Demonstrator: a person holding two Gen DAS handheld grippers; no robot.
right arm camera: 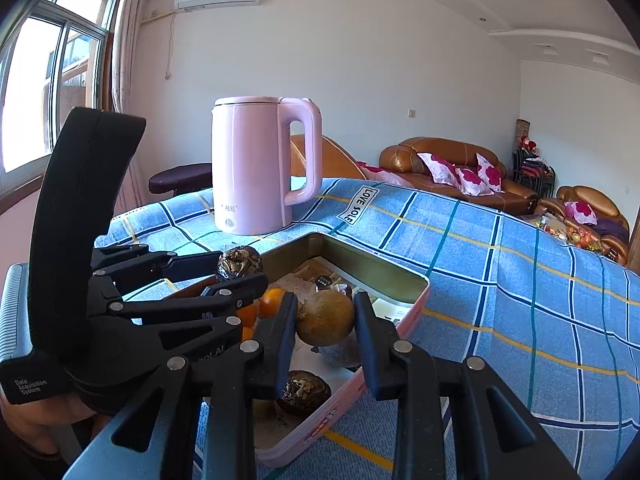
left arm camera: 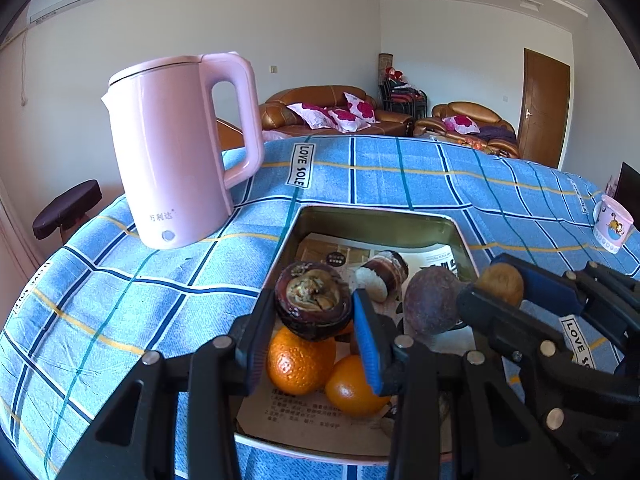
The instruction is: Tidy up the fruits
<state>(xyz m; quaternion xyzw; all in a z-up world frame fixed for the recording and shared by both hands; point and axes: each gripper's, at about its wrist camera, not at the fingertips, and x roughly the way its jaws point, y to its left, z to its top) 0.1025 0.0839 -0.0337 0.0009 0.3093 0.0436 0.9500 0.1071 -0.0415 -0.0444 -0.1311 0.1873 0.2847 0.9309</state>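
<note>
A shallow metal tin (left arm camera: 376, 220) lined with printed paper sits on the blue plaid cloth. My left gripper (left arm camera: 314, 308) is shut on a dark purple mangosteen (left arm camera: 312, 300) and holds it above two oranges (left arm camera: 300, 362) in the tin. A halved mangosteen (left arm camera: 380, 276) and a dull purple fruit (left arm camera: 432, 300) also lie inside. My right gripper (right arm camera: 326, 318) is shut on a round tan-brown fruit (right arm camera: 326, 316) above the tin (right arm camera: 380, 272). The left gripper (right arm camera: 240, 270) with its mangosteen (right arm camera: 239, 262) shows at left in the right wrist view. Another mangosteen (right arm camera: 304, 392) lies in the tin's near corner.
A pink electric kettle (left arm camera: 176, 152) stands on the cloth behind and left of the tin. A pink patterned mug (left arm camera: 612, 222) stands at the far right edge. Brown sofas with cushions (left arm camera: 336, 114) are behind the table. A dark stool (left arm camera: 66, 210) is at left.
</note>
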